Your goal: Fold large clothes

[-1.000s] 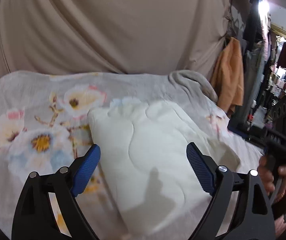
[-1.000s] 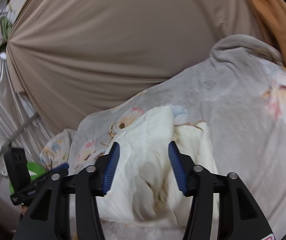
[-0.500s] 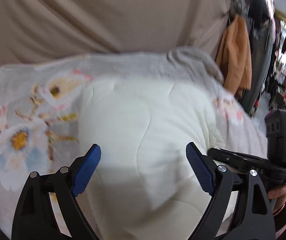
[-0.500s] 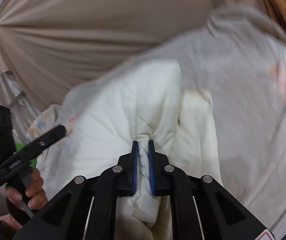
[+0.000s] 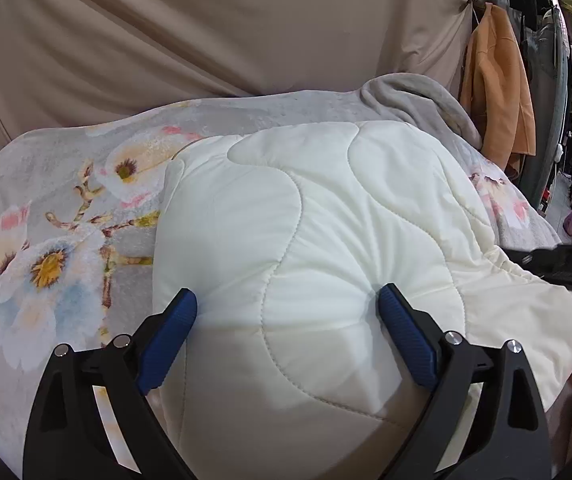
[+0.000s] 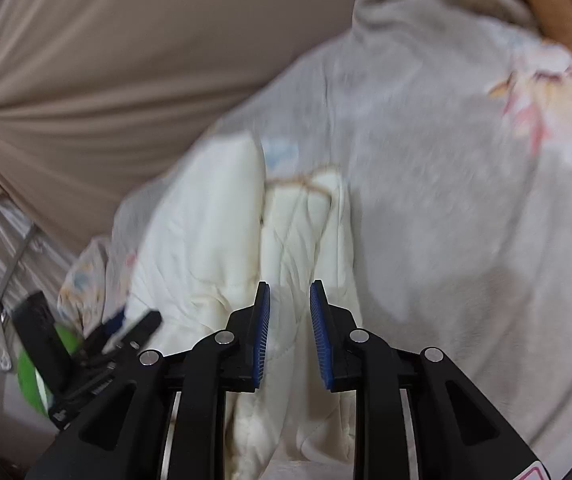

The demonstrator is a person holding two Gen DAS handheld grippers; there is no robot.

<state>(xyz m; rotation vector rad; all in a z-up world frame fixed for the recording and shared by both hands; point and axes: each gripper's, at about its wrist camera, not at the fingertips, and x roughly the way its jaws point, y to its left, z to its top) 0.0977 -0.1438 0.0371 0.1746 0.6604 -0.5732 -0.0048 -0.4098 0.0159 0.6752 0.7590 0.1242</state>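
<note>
So the cream quilted jacket [image 5: 325,248] is lying in a puffy folded heap on top of a grey floral blanket [image 5: 66,240], pretty much in the middle of it, with a beige curtain [image 5: 206,40] hanging behind. Can't tell what's under the blanket.

Left gripper [image 5: 287,320] has its jaws spread really wide and they're opening a touch more. The blue pads sit down against the jacket's top surface, one on each side of a padded bulge, and the fabric dimples at the tips, but they aren't squeezing anything.

Right gripper [image 6: 289,312] is over at the jacket's edge, where a ridge of the cream fabric runs up between the blue pads. The jaws are only a narrow way apart and opening, and there's a visible gap on both sides, so it has no hold on the cloth. That view is pretty blurry though.

An orange garment [image 5: 497,92] hangs off to the right of the curtain.
</note>
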